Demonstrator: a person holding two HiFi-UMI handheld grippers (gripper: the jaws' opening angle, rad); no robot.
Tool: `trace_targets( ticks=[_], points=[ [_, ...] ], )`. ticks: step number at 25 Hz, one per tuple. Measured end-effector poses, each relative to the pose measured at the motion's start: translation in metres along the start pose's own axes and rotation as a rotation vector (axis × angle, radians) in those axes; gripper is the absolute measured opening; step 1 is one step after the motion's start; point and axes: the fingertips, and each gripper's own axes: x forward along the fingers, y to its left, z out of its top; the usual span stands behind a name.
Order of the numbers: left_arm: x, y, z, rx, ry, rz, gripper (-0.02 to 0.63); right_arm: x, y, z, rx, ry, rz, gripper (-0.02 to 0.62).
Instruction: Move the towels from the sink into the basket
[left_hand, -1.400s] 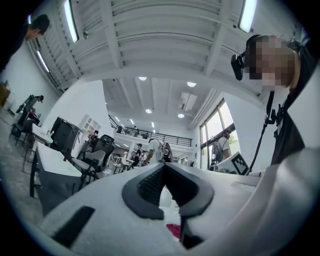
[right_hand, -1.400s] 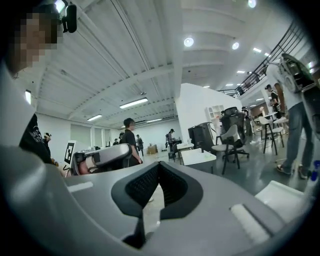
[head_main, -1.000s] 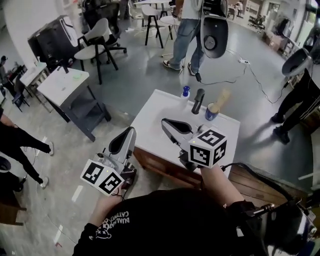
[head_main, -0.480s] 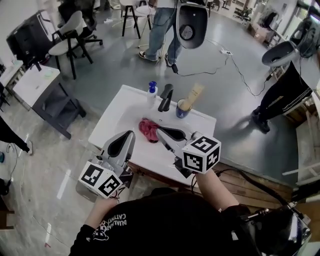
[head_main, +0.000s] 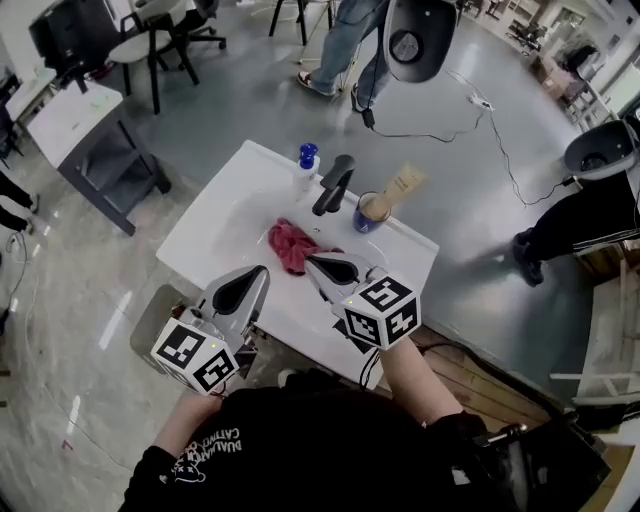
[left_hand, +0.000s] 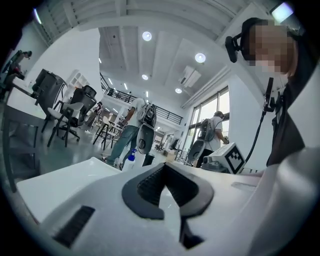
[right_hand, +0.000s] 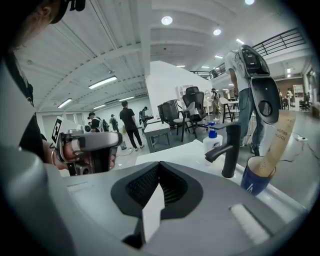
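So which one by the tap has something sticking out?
The blue cup right of the tap: a beige tube stands in it. The white bottle only has a blue cap.

Black faucet (head_main: 333, 185) upright; white soap bottle w/ blue pump (head_main: 305, 168) just beside it, blue cup (head_main: 371, 213) holding a beige tube (head_main: 400, 187) on its other side. Bkgd, grey floor: person in jeans (head_main: 345, 45), white side table (head_main: 70, 120), office chair (head_main: 150, 42).

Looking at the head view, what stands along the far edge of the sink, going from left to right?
white pump bottle → black faucet → blue cup
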Motion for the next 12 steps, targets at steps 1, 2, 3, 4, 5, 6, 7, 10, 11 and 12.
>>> trace_targets(
  ticks=[1, 2, 3, 4, 5, 6, 7, 10, 11, 12],
  points=[
    [0.001, 0.004, -0.005, 0.0, 0.014, 0.014, 0.005, 0.005, -0.007, -0.005, 0.003, 0.006, -0.01, 0.005],
    [0.002, 0.008, -0.011, 0.0, 0.031, 0.027, 0.005, 0.009, -0.015, -0.01, 0.007, 0.011, -0.024, 0.005],
    [0.002, 0.012, -0.015, -0.001, 0.047, 0.038, 0.005, 0.013, -0.022, -0.016, 0.013, 0.016, -0.037, 0.005],
    [0.002, 0.016, -0.019, -0.003, 0.06, 0.048, 0.005, 0.018, -0.029, -0.021, 0.022, 0.021, -0.047, 0.005],
    [0.001, 0.02, -0.023, -0.005, 0.072, 0.059, 0.005, 0.022, -0.034, -0.026, 0.035, 0.028, -0.053, 0.005],
    [0.0, 0.025, -0.025, -0.006, 0.082, 0.071, 0.005, 0.026, -0.04, -0.031, 0.049, 0.034, -0.058, 0.005],
    [-0.001, 0.029, -0.028, -0.008, 0.093, 0.084, 0.005, 0.03, -0.046, -0.036, 0.062, 0.039, -0.066, 0.005],
    [-0.002, 0.044, -0.04, -0.013, 0.132, 0.121, 0.005, 0.043, -0.067, -0.054, 0.081, 0.061, -0.109, 0.005],
    [-0.003, 0.047, -0.045, -0.015, 0.145, 0.13, 0.005, 0.047, -0.073, -0.062, 0.087, 0.072, -0.123, 0.005],
    [-0.004, 0.049, -0.05, -0.017, 0.158, 0.137, 0.005, 0.051, -0.078, -0.069, 0.098, 0.084, -0.133, 0.005]
  ],
)
